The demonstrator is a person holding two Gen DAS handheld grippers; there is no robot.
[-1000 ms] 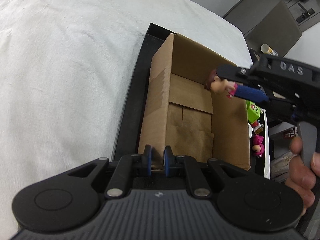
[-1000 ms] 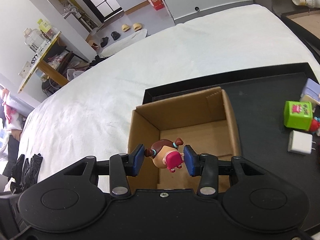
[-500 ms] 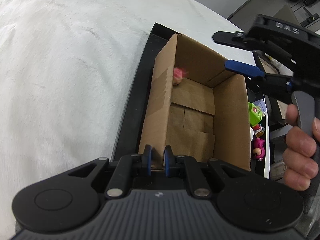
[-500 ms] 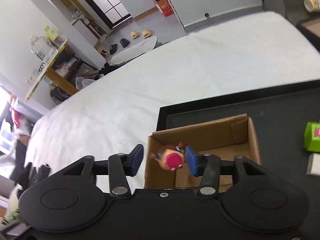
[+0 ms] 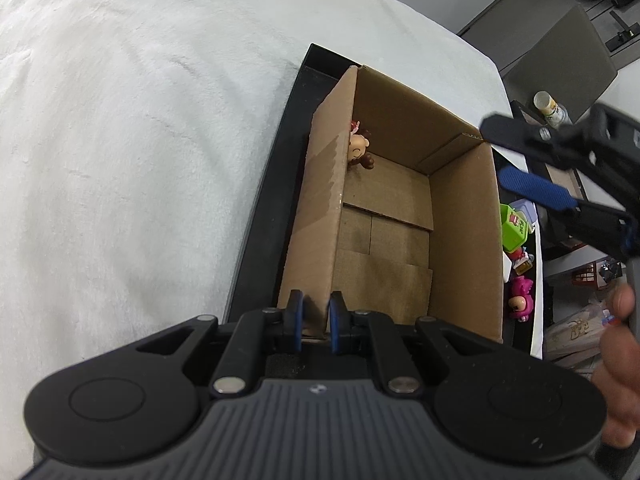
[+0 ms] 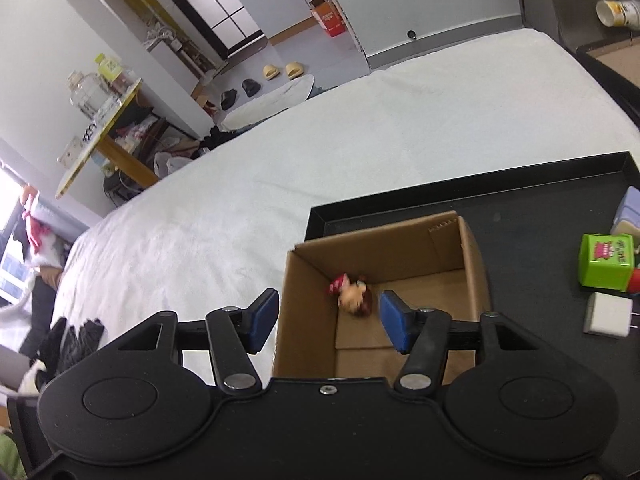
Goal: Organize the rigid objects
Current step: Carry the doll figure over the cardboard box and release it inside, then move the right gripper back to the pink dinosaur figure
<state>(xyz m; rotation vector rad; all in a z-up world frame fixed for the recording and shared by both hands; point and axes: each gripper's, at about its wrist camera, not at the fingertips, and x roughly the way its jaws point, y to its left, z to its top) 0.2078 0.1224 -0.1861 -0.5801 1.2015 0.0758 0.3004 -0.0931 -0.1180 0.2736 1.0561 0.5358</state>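
Right wrist view: figurine (image 6: 352, 294) lies in box (image 6: 474, 264) beyond spread, empty fingers (image 6: 394, 322).

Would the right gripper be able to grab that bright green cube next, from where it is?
Probably yes. The right gripper is open and holds nothing, and the bright green cube sits uncovered on the black tray, beside the cardboard box; only a white block lies close.

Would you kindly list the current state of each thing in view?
Cardboard box: open-topped, upright on the black tray.
Doll figurine: lying inside the box, against a wall.
Left tongs: shut on the cardboard box wall.
Right tongs: open, empty.
Green cube: resting on the tray.
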